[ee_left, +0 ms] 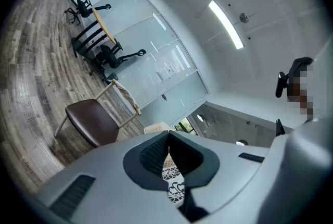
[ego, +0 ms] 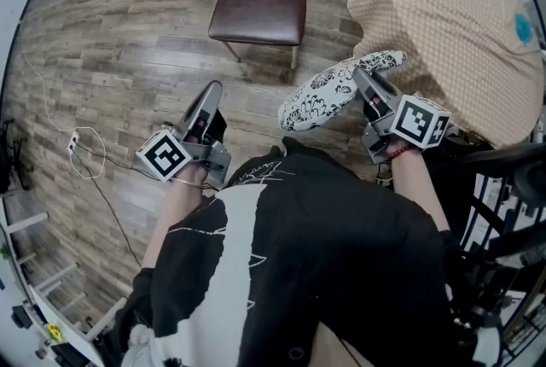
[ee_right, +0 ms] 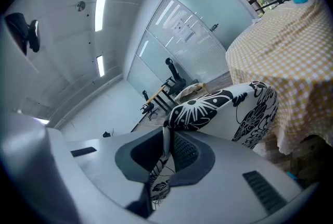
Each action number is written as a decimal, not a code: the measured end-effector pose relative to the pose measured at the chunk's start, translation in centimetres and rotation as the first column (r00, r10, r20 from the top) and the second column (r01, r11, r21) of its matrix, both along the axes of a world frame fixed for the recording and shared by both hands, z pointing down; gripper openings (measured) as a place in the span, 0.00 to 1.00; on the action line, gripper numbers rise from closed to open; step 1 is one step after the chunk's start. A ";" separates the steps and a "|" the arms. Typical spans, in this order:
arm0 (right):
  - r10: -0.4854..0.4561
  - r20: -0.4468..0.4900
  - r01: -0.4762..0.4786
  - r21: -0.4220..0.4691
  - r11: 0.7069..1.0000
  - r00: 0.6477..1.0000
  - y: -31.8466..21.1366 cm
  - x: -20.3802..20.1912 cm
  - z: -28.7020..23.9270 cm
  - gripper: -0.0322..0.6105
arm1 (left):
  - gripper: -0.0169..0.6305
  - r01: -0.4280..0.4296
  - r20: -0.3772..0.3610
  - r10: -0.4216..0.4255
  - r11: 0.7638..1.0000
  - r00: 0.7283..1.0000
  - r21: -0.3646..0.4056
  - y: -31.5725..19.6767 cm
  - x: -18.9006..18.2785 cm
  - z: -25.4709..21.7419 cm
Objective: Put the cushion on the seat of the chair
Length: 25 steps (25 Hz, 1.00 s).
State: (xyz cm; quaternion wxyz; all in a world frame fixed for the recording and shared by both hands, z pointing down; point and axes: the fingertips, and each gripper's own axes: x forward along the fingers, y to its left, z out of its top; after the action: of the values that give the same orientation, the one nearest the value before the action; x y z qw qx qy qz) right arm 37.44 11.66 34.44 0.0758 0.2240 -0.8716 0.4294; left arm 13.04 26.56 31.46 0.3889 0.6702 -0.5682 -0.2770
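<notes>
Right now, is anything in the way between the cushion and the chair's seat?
Nothing visible. The cushion hangs from the right gripper; only floor lies between it and the bare seat. The table stands off to the side.

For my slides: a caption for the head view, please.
Right gripper holds the patterned cushion; left gripper empty; the chair stands ahead.

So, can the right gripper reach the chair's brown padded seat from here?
Probably, with a step forward: the right gripper, shut on the black-and-white floral cushion, has only bare wood floor before the empty seat.
</notes>
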 end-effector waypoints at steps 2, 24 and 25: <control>0.002 -0.026 -0.002 0.004 1.000 1.000 0.3 0.1 -0.4 0.10 | 0.05 0.005 0.010 -0.005 1.000 1.000 0.004 -0.1 -0.1 0.0; -0.011 -0.057 0.012 0.020 1.000 0.998 -0.1 -1.2 -1.1 0.10 | 0.05 0.004 0.042 -0.005 1.000 0.999 0.017 -1.9 -1.4 0.6; -0.003 -0.055 0.004 0.010 1.000 0.998 -0.1 -1.5 -1.1 0.10 | 0.05 -0.009 0.038 0.008 1.000 0.999 0.018 -2.4 -2.0 0.6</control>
State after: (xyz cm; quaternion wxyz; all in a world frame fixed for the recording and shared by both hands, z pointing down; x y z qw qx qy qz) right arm 35.90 11.56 33.37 0.0996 0.2346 -0.8717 0.4185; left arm 11.07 24.16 32.05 0.3734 0.6811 -0.5701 -0.2678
